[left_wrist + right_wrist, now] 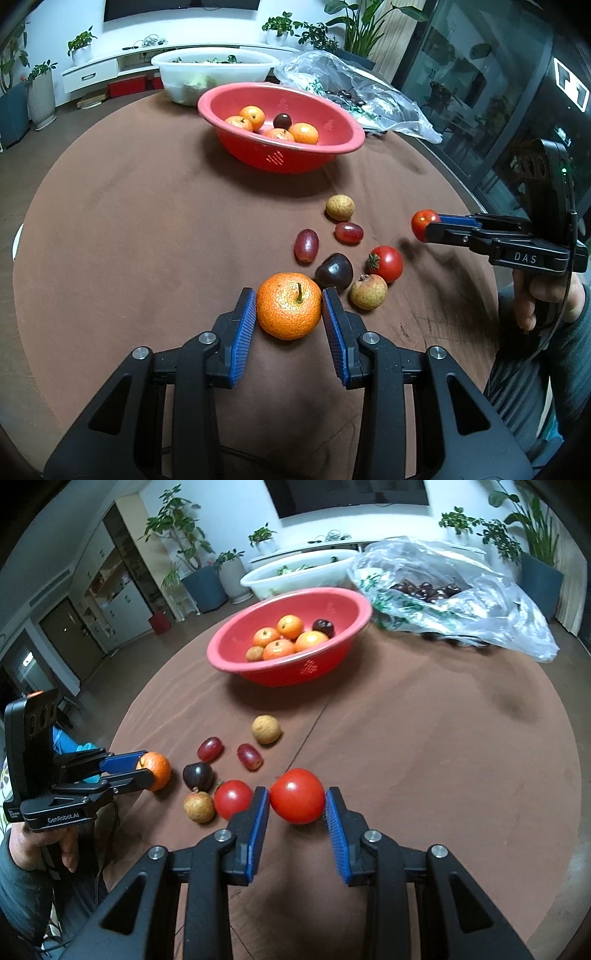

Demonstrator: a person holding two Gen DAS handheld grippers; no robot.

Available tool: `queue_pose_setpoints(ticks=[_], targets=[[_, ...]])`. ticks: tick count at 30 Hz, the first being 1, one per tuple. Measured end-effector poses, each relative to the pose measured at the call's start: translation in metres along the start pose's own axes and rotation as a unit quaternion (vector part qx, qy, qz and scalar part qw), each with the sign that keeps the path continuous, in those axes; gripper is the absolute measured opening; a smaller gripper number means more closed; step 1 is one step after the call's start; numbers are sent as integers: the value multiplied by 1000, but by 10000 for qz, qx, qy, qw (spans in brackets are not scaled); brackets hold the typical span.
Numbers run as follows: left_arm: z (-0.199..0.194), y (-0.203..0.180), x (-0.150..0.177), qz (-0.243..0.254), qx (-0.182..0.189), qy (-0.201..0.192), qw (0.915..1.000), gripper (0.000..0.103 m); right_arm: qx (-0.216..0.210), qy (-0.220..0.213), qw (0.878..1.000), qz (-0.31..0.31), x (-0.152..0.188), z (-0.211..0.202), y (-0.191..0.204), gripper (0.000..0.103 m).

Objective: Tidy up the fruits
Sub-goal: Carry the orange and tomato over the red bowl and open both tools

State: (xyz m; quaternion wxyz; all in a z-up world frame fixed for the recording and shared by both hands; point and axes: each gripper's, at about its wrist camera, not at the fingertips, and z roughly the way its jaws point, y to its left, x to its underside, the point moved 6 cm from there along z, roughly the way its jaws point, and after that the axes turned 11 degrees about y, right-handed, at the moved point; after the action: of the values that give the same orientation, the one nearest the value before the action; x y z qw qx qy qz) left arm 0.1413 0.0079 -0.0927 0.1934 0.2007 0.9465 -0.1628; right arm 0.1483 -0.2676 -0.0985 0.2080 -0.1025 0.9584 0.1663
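Note:
My left gripper (289, 308) is shut on a tangerine (289, 311) just above the brown tablecloth; it also shows in the right wrist view (156, 770). My right gripper (297, 800) is shut on a red tomato (297, 795), seen from the left wrist view (424, 223) held above the table. Loose fruit lies between them: a second tomato (386, 263), a dark plum (334, 271), two red grapes (306, 245) (348, 232) and two tan longans (368, 291) (340, 207). A red bowl (332, 122) at the back holds several tangerines and a plum.
A white basin (216, 79) with greens stands behind the red bowl. A clear plastic bag (454, 590) with dark fruit lies at the back right. The round table's edge (22, 229) curves close on the left. The person's hand (532, 295) is at the right.

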Motion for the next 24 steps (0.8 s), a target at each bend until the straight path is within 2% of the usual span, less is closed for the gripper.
queue_pose_setpoints(ticks=[7, 13, 19, 24], targets=[[-12, 12, -10, -50, -67, -133, 9999, 34, 83, -162, 9995, 244, -9, -14, -17, 34], [-27, 22, -33, -4, -174, -307, 9994, 34, 260, -414, 9979, 418, -29, -35, -37, 34], [-47, 30, -78, 117, -360, -584, 9976, 34, 369, -798, 9939, 663, -72, -63, -56, 34], [-47, 24, -131, 379, -469, -683, 9958, 34, 471, -1006, 9930, 412, -121, -67, -40, 34]])
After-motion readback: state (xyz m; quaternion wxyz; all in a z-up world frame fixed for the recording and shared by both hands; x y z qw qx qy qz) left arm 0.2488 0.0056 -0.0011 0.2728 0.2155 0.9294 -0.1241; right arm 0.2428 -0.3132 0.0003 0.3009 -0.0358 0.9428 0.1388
